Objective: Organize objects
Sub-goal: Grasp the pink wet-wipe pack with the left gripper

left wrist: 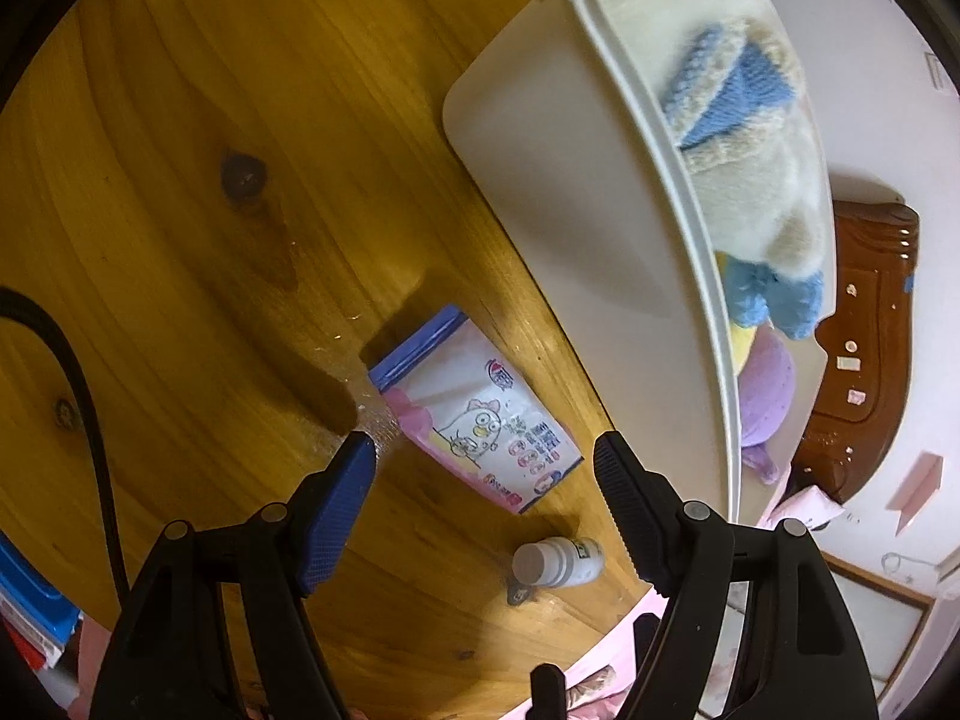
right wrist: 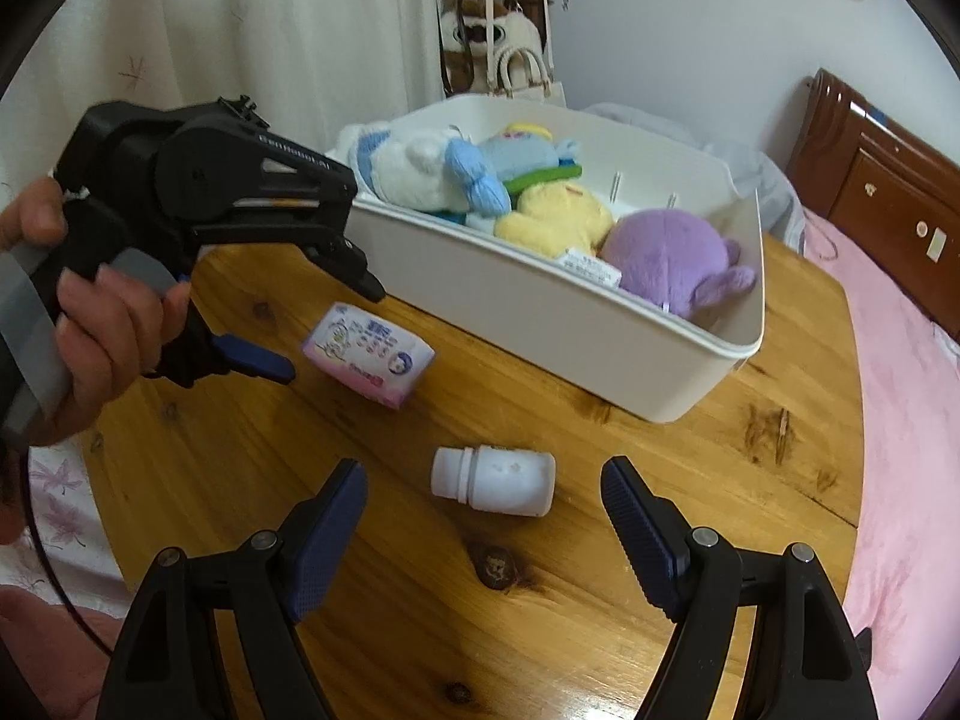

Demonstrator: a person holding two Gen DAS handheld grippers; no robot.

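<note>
- Right wrist view: the right tongs [right wrist: 483,501] stood released above a white plastic bottle [right wrist: 493,480] lying on its side on the knotted wooden desk [right wrist: 690,438], with bare wood on either side of it.
- The left tongs [right wrist: 333,330], held in a hand [right wrist: 90,324], hung released over a glossy pink-and-white packet [right wrist: 367,355] lying flat near the white bin [right wrist: 540,324].
- The smooth, round-cornered bin held soft plush toys [right wrist: 666,252] and sat well inside the desk's curved edge.
- A pink bed [right wrist: 900,420] lay beyond that edge.
</note>
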